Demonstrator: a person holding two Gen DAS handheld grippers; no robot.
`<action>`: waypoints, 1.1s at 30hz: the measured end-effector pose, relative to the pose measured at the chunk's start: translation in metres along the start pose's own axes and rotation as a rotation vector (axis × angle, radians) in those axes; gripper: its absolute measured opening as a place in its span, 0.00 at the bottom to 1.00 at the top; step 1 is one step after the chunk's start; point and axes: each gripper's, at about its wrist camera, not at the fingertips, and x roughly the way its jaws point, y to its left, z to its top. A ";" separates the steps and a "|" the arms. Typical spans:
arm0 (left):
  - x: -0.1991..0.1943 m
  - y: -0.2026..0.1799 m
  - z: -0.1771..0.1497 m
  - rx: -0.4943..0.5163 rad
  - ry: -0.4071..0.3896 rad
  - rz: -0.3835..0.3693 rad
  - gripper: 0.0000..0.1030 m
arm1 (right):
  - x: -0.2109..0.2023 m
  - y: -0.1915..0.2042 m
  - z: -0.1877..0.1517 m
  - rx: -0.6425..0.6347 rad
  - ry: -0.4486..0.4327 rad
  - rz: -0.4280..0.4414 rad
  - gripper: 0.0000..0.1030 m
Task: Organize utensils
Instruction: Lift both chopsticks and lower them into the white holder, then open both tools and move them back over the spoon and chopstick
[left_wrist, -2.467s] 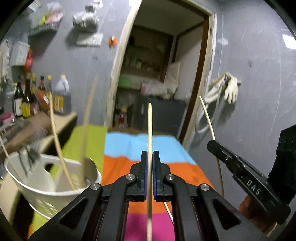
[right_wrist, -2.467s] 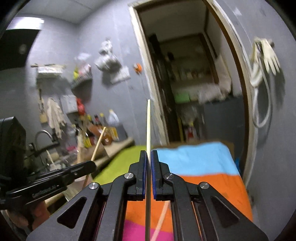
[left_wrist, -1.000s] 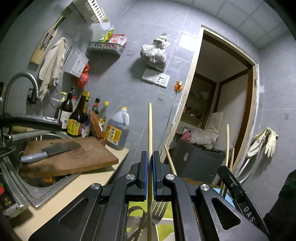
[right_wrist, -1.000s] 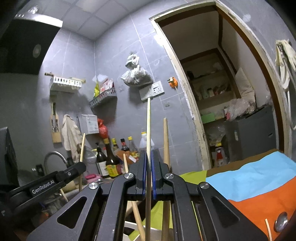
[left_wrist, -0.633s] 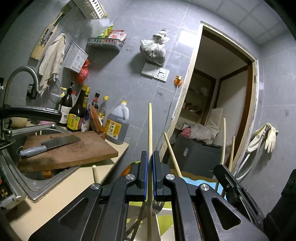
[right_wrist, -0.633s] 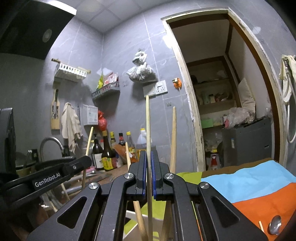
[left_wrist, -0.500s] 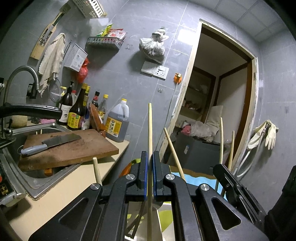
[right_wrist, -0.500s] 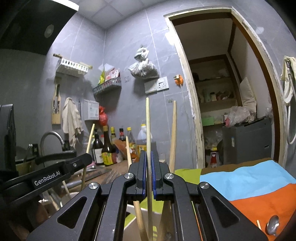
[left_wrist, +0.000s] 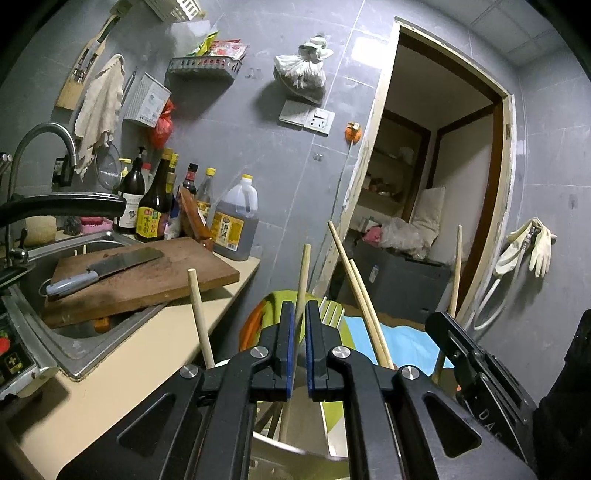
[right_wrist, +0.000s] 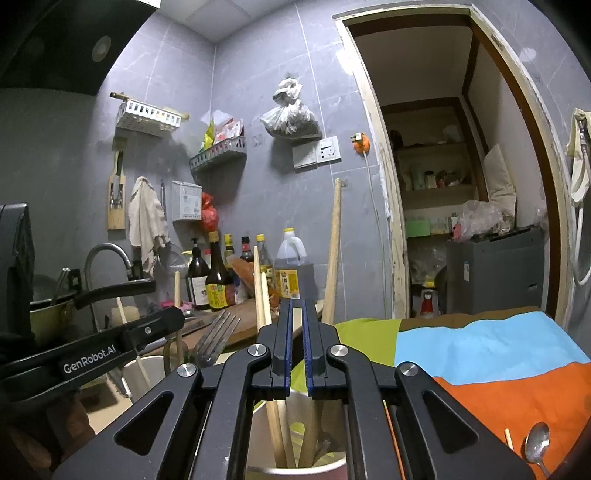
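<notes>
The holder (right_wrist: 295, 470) stands just below both grippers, with several chopsticks (right_wrist: 273, 417) already upright in it. The right gripper (right_wrist: 297, 304) is clenched on nothing, its slit bare. The left gripper (left_wrist: 300, 306) is nearly clenched too. A chopstick (left_wrist: 303, 273) leans past it, seemingly behind a pad rather than pinched, so probably let go. A spoon (right_wrist: 536, 445) lies on the striped cloth (right_wrist: 480, 347), not yet sorted.

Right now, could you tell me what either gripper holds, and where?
Right gripper: nothing. Left gripper: a chopstick stands at its jaws; a grip cannot be told.
</notes>
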 end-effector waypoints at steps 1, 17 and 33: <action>-0.001 0.000 0.000 -0.001 0.001 -0.002 0.05 | -0.001 0.000 0.001 0.000 0.000 0.001 0.04; -0.023 -0.022 0.013 0.030 -0.019 -0.042 0.33 | -0.039 -0.024 0.023 0.017 -0.031 -0.006 0.29; -0.036 -0.085 0.008 0.138 -0.013 -0.132 0.63 | -0.103 -0.080 0.045 0.011 -0.068 -0.109 0.71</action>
